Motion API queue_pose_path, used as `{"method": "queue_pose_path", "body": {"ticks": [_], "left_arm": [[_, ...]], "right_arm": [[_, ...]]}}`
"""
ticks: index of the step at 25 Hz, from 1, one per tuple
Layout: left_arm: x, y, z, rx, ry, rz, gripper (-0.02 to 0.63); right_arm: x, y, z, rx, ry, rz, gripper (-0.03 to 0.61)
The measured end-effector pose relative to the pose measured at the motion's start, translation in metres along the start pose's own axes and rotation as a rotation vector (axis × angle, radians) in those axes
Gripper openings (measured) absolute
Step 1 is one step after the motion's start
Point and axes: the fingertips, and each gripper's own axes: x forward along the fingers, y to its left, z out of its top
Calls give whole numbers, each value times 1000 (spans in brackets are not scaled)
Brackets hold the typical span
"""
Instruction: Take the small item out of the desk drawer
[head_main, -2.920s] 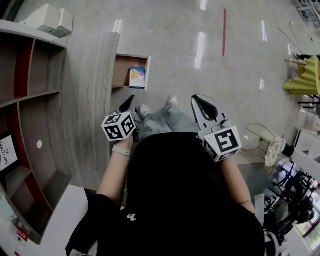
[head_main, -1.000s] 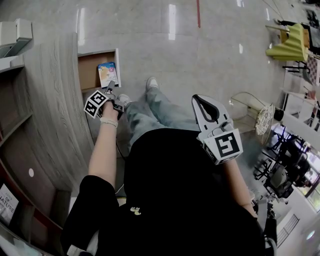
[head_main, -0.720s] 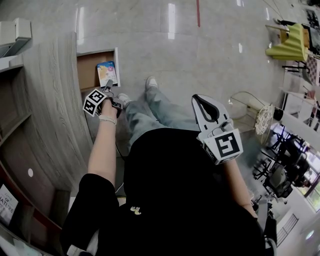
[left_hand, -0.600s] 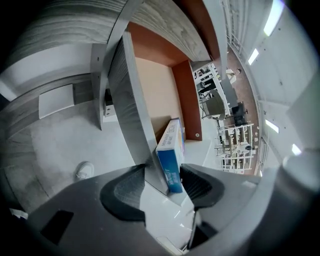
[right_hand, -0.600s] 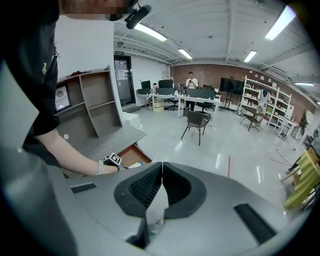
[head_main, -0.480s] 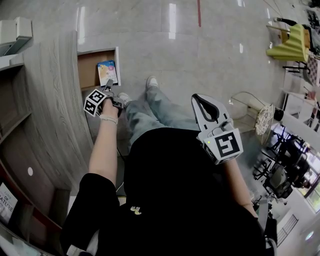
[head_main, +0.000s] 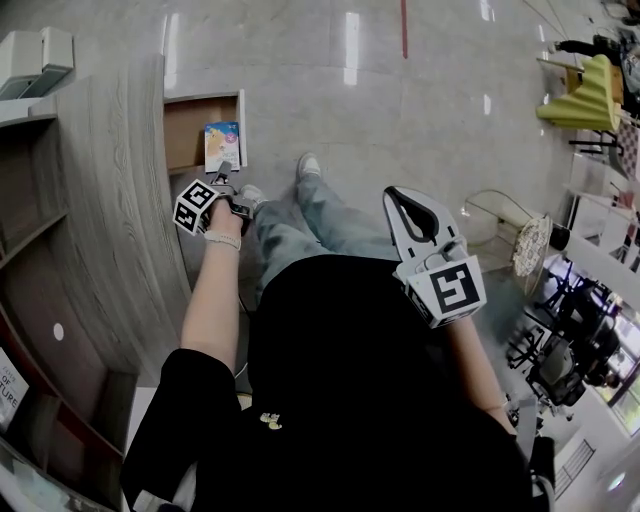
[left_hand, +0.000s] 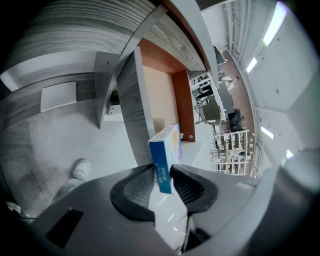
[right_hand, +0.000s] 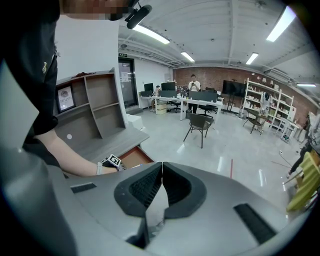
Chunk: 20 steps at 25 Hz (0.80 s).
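A small blue-and-white box (head_main: 222, 146) lies at the right side of the open desk drawer (head_main: 185, 130). My left gripper (head_main: 222, 175) reaches to the box's near end. In the left gripper view the box (left_hand: 167, 150) stands on edge between the pads, and my left gripper (left_hand: 162, 172) has just been closing and is now pressed on it from both sides. Off to the right, my right gripper (head_main: 402, 200) hangs over the floor, far from the drawer. Its jaws (right_hand: 162, 165) are shut with nothing between them.
The grey wood desk (head_main: 110, 200) with open shelves (head_main: 40, 300) runs along the left. The person's legs and shoes (head_main: 308, 165) stand just right of the drawer. A white box (head_main: 35, 50) sits on the desk's far end. Chairs and a yellow seat (head_main: 585, 95) stand at the right.
The left gripper has come forward from the person's waist to the drawer and now rests at the box's near end. The right gripper has stayed where it was.
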Motion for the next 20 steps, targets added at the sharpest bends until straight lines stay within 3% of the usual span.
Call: {"method": "queue_pose_path", "body": {"ticks": [10,20], "left_arm": [[-40,1,-7,-31,-6,-75,89],[-89,-23,-9,-93,-37,-215,87]], "right_arm": [[-2,17,4,-11,-25,25,-2],[-1,46,23,-28,-107,113,-2]]}}
